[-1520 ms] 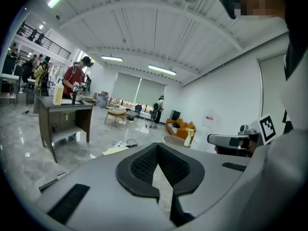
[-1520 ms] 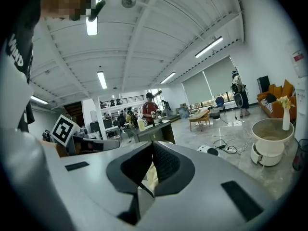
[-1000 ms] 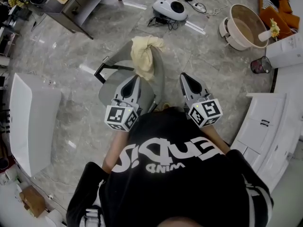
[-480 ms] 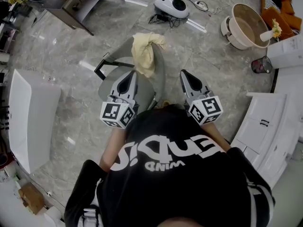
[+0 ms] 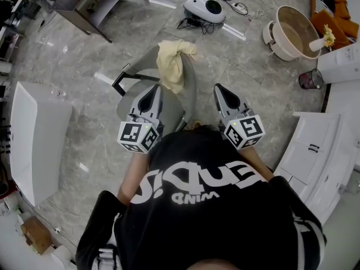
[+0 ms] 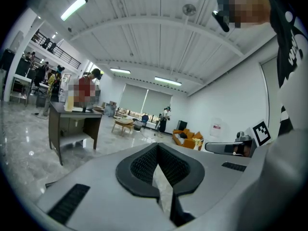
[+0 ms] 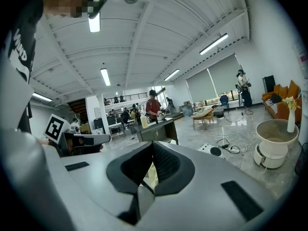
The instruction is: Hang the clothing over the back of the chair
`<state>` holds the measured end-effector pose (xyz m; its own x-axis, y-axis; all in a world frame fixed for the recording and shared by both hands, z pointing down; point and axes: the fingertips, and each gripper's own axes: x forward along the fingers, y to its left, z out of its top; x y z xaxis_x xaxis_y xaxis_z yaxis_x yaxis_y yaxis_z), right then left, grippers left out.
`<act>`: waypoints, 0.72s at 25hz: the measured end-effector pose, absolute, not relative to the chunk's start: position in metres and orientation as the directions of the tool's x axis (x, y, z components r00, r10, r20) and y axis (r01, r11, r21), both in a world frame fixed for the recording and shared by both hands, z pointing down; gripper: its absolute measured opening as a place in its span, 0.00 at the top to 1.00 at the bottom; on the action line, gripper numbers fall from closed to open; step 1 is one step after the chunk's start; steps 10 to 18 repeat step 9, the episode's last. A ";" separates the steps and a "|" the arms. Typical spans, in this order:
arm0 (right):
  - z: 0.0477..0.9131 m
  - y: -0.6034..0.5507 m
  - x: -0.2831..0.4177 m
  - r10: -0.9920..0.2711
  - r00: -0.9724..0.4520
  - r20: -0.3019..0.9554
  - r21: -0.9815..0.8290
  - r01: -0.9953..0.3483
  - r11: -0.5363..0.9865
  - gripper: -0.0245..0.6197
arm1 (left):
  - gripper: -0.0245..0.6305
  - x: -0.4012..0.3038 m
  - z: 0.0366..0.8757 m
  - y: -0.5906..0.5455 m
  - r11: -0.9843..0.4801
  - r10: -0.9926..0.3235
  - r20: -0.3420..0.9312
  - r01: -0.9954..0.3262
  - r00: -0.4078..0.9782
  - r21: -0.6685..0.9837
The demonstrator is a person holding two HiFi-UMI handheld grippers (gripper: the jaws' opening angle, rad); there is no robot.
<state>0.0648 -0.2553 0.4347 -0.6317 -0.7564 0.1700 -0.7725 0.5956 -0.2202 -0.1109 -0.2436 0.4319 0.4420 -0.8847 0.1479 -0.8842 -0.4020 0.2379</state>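
In the head view a pale yellow garment [image 5: 171,63] lies bunched over the back of a grey chair [image 5: 189,91] with black armrests. No gripper touches it. My left gripper [image 5: 156,88] hovers just below the cloth, over the chair, with its jaws pressed together and empty. My right gripper [image 5: 218,88] is level with it to the right of the chair, jaws also together and empty. Both point away from me, nearly level. In the left gripper view the left gripper [image 6: 157,145] shows its tips meeting. The right gripper [image 7: 153,142] looks the same in its own view.
A white device with cables [image 5: 203,5] lies on the floor beyond the chair. A beige round tub [image 5: 292,30] and a dark cup [image 5: 308,79] stand at the right. A dark desk [image 5: 90,4] is far left, a white table [image 5: 36,139] left, white cabinets [image 5: 315,151] right.
My left gripper has drifted slightly to the left. The right gripper and the garment on the chair have stayed where they were.
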 end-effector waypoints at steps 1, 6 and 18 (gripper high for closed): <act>0.435 -0.255 0.064 -0.756 -0.633 0.169 -0.220 -0.772 0.597 0.94 | 0.94 -0.112 0.432 -0.244 -0.401 -0.885 0.148 -0.884 0.441 0.239; 0.436 -0.255 0.062 -0.753 -0.636 0.171 -0.222 -0.769 0.599 0.94 | 0.94 -0.115 0.436 -0.243 -0.395 -0.885 0.157 -0.886 0.438 0.243; 0.436 -0.255 0.062 -0.752 -0.636 0.171 -0.225 -0.768 0.599 0.94 | 0.94 -0.115 0.438 -0.243 -0.390 -0.886 0.163 -0.887 0.435 0.246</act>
